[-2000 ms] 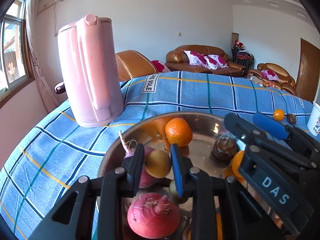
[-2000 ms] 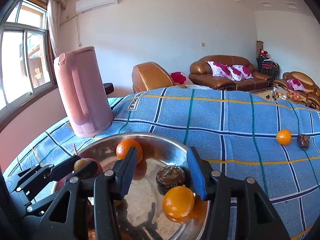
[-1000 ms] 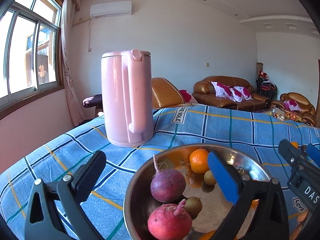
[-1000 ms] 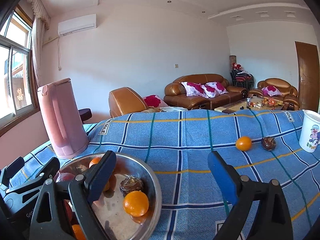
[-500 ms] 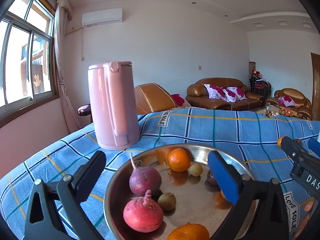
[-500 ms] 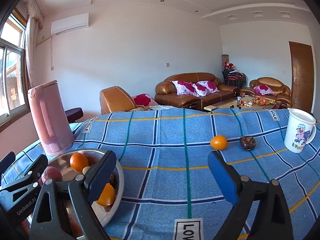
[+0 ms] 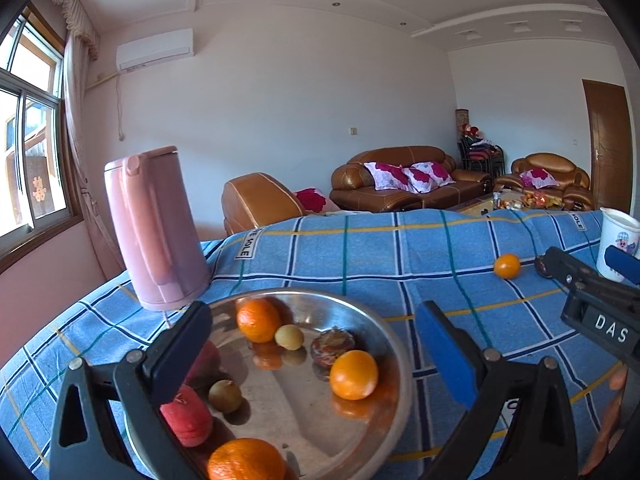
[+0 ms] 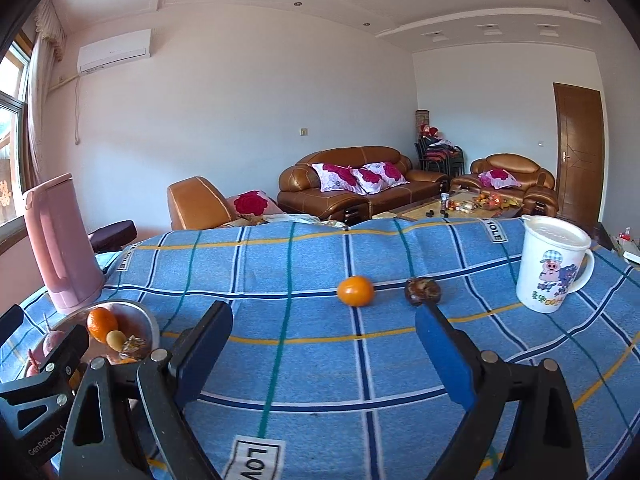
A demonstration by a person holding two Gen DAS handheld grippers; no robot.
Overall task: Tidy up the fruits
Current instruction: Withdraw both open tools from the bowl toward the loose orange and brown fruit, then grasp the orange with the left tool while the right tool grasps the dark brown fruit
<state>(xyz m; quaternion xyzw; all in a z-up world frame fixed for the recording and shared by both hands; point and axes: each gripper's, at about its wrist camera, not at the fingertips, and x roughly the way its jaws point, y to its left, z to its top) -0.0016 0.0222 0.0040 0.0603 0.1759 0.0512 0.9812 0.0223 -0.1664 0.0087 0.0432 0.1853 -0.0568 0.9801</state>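
1. The worktop [image 8: 320, 360], under a blue checked cloth, carries everything; a pink kettle [image 8: 60, 248] stands at its far left and a white mug [image 8: 552, 264] at its far right
2. The steel bowl [image 7: 384, 336] sits left of centre, under the left tongs [image 7: 312, 344], and already holds oranges, small yellowish fruits, red roots and a dark brown fruit
3. The right tongs [image 8: 324, 344] stand wide apart with nothing between them; the left tongs are also wide apart and empty
4. The loose orange [image 8: 355, 290] lies on the cloth straight ahead of the right tongs, slightly right of their midline, well apart from the bowl
5. The loose dark fruit [image 8: 423, 290] lies just beside that orange, to its right, in line with the blue right finger
6. Both fruits are round, so no axis matters; the right tongs look the nearer, and a forward reach seems the next move
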